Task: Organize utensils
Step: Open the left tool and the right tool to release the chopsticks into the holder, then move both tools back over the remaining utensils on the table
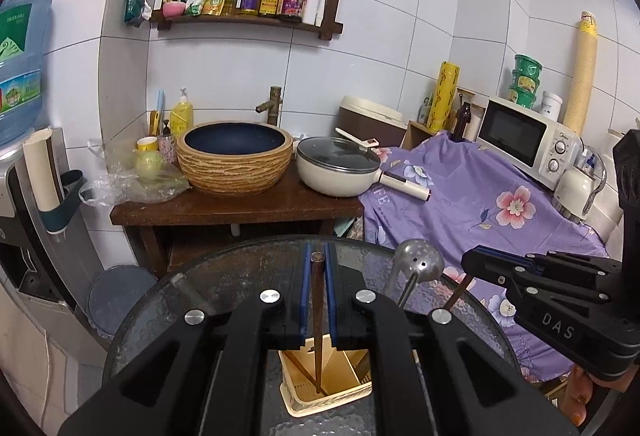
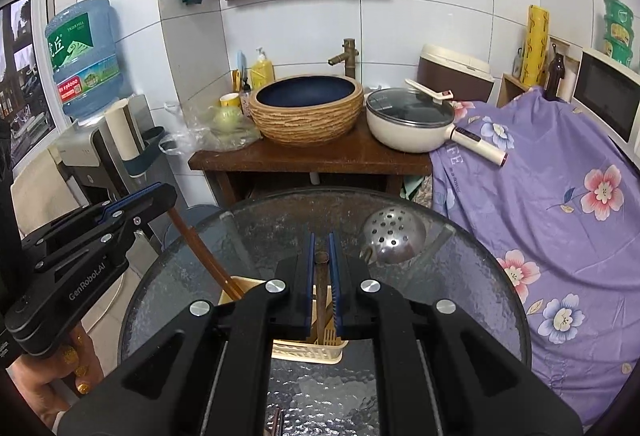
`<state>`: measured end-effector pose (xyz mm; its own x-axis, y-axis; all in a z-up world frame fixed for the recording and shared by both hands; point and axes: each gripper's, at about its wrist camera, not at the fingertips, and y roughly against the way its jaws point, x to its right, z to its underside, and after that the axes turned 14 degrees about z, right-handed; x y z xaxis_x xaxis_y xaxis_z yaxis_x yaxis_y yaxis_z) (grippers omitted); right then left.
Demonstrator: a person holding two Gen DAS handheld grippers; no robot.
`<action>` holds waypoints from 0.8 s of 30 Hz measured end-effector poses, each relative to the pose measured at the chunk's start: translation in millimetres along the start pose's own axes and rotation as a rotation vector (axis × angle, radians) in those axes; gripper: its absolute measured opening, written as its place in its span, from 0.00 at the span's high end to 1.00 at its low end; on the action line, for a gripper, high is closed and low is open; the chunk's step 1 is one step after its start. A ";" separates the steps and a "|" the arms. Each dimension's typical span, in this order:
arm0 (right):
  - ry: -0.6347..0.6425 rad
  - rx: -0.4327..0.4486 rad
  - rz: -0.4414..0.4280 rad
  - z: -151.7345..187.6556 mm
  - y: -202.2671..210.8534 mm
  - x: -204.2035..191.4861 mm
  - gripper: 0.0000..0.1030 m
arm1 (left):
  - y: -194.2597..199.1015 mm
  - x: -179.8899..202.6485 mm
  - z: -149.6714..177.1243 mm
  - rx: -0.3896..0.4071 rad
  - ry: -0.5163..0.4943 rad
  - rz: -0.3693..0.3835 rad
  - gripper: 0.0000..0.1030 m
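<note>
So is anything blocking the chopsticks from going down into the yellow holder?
Nothing visible is. The left gripper holds a chopstick whose tip already dips into the utensil holder. The right gripper holds another chopstick right above it. The slotted ladle sits off to the side.

I count two grippers of mine, the left gripper (image 1: pixel 316 300) and the right gripper (image 2: pixel 321 276), and each one pinches a single brown chopstick, the left chopstick (image 1: pixel 317 316) and the right chopstick (image 2: pixel 321 288), so two chopsticks are held. On the one round glass table (image 2: pixel 472 276) I see one cream utensil holder (image 1: pixel 320 402) and one perforated metal ladle (image 2: pixel 394 235). Behind it stand one basin (image 2: pixel 306 112), one lidded pan (image 2: pixel 410 120), one microwave (image 1: pixel 524 136) and one water jug (image 2: pixel 86 56); the bottles on the shelf are too crowded for me to count surely.
</note>
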<state>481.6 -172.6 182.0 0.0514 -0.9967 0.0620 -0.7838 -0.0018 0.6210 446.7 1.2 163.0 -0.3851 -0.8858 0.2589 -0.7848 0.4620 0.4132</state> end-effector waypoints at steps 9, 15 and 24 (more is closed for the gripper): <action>-0.012 -0.015 0.010 16.9 -17.0 -0.3 0.92 | -13.1 -4.5 24.3 -0.037 0.004 -0.015 0.93; -0.048 -0.010 0.015 24.9 -21.2 7.0 0.62 | -14.4 -9.0 35.5 -0.043 0.011 -0.017 0.82; -0.132 0.089 0.032 61.0 7.5 29.7 0.43 | 28.7 2.0 55.4 0.033 -0.045 -0.009 0.40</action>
<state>439.5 -207.1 140.8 -0.0515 -0.9983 -0.0267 -0.8357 0.0285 0.5484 396.5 10.3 127.1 -0.3987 -0.8914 0.2155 -0.8037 0.4528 0.3860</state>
